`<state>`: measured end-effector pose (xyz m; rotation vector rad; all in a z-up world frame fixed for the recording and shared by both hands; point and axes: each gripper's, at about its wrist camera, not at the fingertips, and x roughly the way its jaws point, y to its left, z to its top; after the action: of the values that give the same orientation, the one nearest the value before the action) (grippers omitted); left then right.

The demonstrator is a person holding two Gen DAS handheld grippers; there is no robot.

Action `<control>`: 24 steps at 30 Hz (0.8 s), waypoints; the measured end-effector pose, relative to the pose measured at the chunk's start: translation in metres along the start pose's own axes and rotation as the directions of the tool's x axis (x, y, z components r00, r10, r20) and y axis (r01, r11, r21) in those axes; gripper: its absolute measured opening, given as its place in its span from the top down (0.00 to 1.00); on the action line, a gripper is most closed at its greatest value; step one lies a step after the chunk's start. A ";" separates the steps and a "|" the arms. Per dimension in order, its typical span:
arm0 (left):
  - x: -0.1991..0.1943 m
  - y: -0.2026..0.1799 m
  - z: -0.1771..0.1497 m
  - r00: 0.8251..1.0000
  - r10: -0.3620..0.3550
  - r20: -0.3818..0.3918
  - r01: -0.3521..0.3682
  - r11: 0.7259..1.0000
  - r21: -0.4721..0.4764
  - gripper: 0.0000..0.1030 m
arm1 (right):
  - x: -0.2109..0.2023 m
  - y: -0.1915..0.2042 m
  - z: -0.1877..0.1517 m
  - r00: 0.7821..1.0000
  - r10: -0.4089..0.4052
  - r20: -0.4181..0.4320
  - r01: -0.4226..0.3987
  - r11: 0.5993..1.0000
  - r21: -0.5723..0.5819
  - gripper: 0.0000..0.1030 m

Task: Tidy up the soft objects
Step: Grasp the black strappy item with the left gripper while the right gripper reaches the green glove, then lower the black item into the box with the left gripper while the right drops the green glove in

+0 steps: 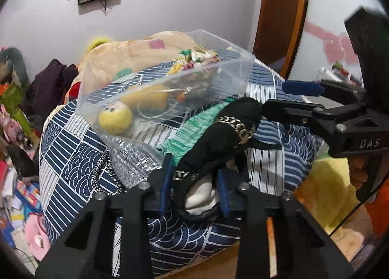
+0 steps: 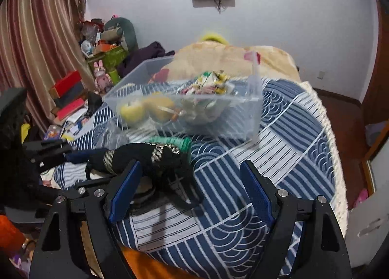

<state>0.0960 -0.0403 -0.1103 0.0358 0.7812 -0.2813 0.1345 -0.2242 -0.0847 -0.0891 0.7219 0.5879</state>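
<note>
Gripping the black garment (image 1: pixel 218 138) at its near end, the left gripper (image 1: pixel 194 189) has its blue pads (image 1: pixel 166 181) closed on the fabric, which bunches up between them over a white patch of cloth. The garment (black, with a braided metallic trim) lies along the bed (image 2: pixel 279 157), its far end beside a green ribbed piece (image 1: pixel 192 130) and a crinkled clear bag (image 1: pixel 136 157).

The right gripper (image 2: pixel 192 191) stands with its fingers wide apart, one pad (image 2: pixel 126 189) just beside the garment's other end; nothing sits between them. In the left wrist view its upper finger (image 1: pixel 304 88) passes above the cloth and the lower one meets the garment's tip; whether they touch cannot be told.

Behind the garment, a clear bin (image 1: pixel 165 89) rests tilted on the bed and holds yellow plush toys (image 1: pixel 115 116) and patterned cloth items (image 1: pixel 197 60).

Judged step: securing the garment for transfer to the bin. The next move calls for the right gripper to close on the free end, then both grippers to lift together so that the limp fabric clears the green piece and the bin rim. The trim may snag; the tilted bin may shift under load.
</note>
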 end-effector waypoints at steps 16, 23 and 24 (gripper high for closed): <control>-0.056 0.069 0.035 0.981 0.021 0.192 0.019 0.980 -0.201 0.82 | 0.030 0.010 0.016 0.999 0.038 -0.006 -0.038 0.999 0.026 0.22; -0.068 0.082 0.046 0.968 0.078 0.240 -0.025 0.976 -0.217 0.84 | 0.081 0.024 0.018 0.991 0.077 -0.109 -0.075 0.997 0.023 0.27; -0.068 0.083 0.048 0.966 0.082 0.243 -0.029 0.976 -0.216 0.85 | 0.088 0.025 0.018 0.988 0.086 -0.128 -0.083 0.996 0.027 0.32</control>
<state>0.1053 0.0489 -0.0344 -0.1753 0.5531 -0.1441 0.1844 -0.1566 -0.1253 -0.0774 0.8610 0.6592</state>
